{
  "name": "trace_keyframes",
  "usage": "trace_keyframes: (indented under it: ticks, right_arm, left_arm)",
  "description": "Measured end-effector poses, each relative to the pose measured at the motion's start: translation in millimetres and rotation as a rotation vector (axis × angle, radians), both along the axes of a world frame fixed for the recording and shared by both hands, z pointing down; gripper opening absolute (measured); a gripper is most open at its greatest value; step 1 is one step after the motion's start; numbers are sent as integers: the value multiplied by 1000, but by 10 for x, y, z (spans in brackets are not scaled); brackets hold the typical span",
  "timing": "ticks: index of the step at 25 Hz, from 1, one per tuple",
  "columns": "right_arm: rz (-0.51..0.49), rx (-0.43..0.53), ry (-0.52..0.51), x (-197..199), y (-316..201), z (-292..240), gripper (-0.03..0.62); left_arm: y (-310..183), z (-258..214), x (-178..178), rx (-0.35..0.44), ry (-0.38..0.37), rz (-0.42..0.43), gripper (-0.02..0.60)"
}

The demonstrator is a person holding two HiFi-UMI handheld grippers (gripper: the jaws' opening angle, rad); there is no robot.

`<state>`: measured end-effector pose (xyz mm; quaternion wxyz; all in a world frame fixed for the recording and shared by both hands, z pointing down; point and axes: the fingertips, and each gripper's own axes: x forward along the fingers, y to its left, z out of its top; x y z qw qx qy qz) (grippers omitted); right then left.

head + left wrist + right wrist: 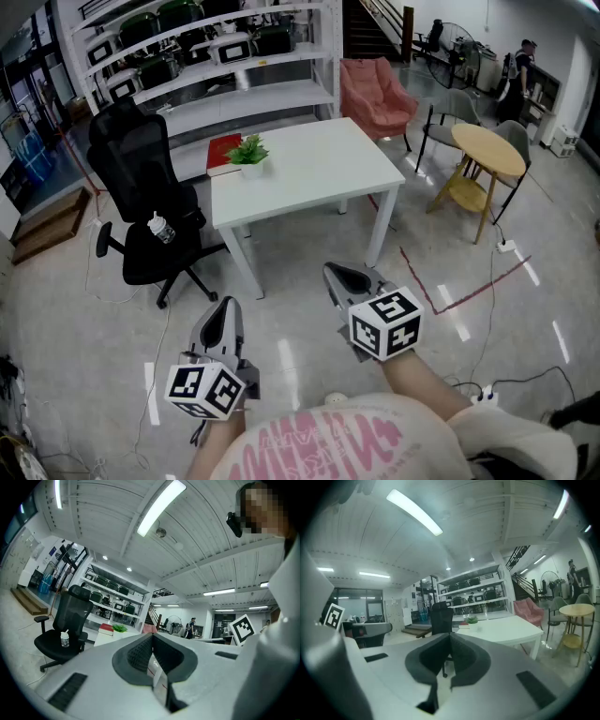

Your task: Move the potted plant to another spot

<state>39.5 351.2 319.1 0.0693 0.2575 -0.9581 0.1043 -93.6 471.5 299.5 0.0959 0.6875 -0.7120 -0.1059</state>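
Closest to you, both tools hang low over the floor, well short of the table. The left gripper has its jaws pressed together on nothing, and the right gripper is just the same, tips meeting with nothing between them. So the step in hand looks like the approach, and the first thing to do is spread the jaws of whichever gripper you mean to use before you reach the table, not beside the pot. Ahead stands the white tabletop, its near edge facing you. The potted plant sits upright at the far left corner, close to the edge, with a red book just beside it on the left. That corner is a long reach across the top, so step round toward the left side, where the black office chair with a bottle on its seat crowds the way. Come in level at the white pot rather than the leaves, keep clear of the book, pinch the pot low, and lift straight up before carrying it.
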Motion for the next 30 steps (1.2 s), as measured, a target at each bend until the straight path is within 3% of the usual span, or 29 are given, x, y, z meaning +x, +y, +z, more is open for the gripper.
trace_keyframes:
  ticks: [10, 17, 23, 30]
  right_arm:
    - [-23, -8, 19, 45, -421, 59, 6]
    - [-60, -68, -31, 86, -831, 139, 8]
    - [-60, -98, 40, 110, -1079, 412, 8]
    - [-36, -100, 85, -94, -1392, 668, 6]
  left_arm:
    - [-381, 23, 48, 1, 24, -19, 3]
    - [-629, 65, 72, 27, 14, -75, 3]
    - [-719, 341, 42, -21, 73, -100, 2]
    - [-1098, 628, -182, -49, 87, -71, 3]
